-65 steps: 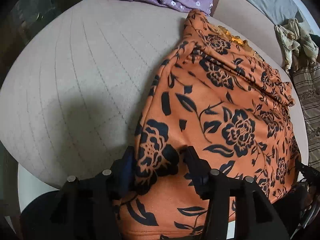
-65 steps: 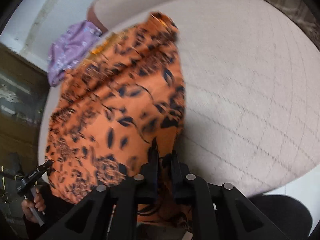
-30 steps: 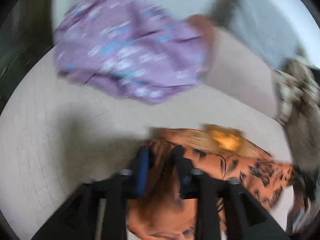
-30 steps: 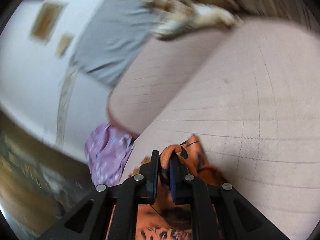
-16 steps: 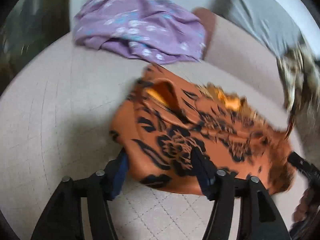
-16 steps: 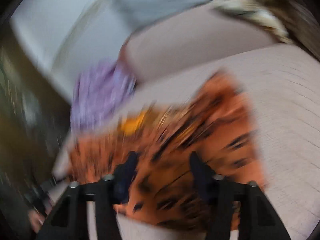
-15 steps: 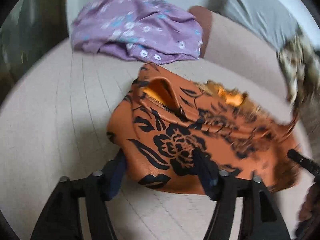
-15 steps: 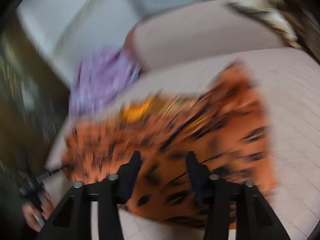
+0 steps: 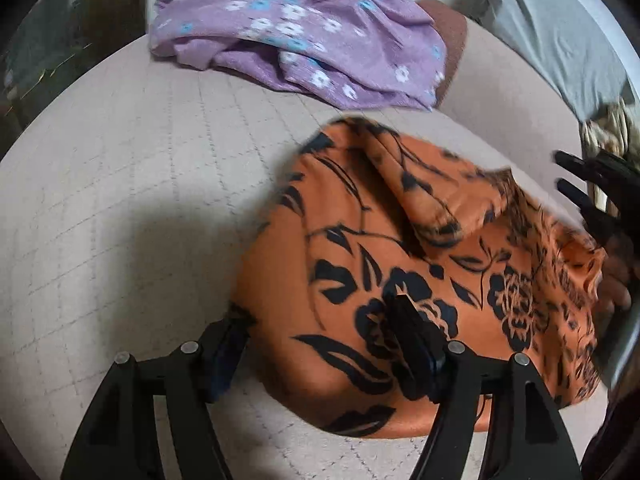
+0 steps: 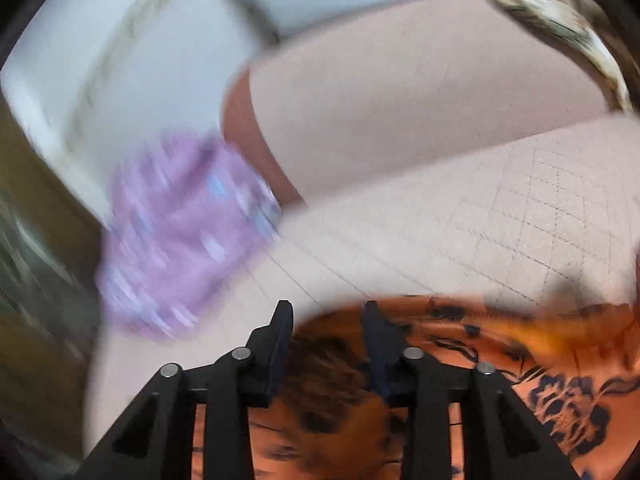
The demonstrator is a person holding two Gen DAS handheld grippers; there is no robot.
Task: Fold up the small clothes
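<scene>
My left view is sharp and shows the whole folded orange floral garment (image 9: 420, 264) on the beige quilted cushion (image 9: 140, 200), near the purple cloth (image 9: 304, 36). My right view is blurred and catches only the garment's edge. The left gripper (image 9: 316, 320) has just been opening and stands released astride the garment's corner. The right gripper (image 10: 326, 320) is also released, above the cloth.

Purple garment (image 10: 180, 236) smeared by blur in right view.
</scene>
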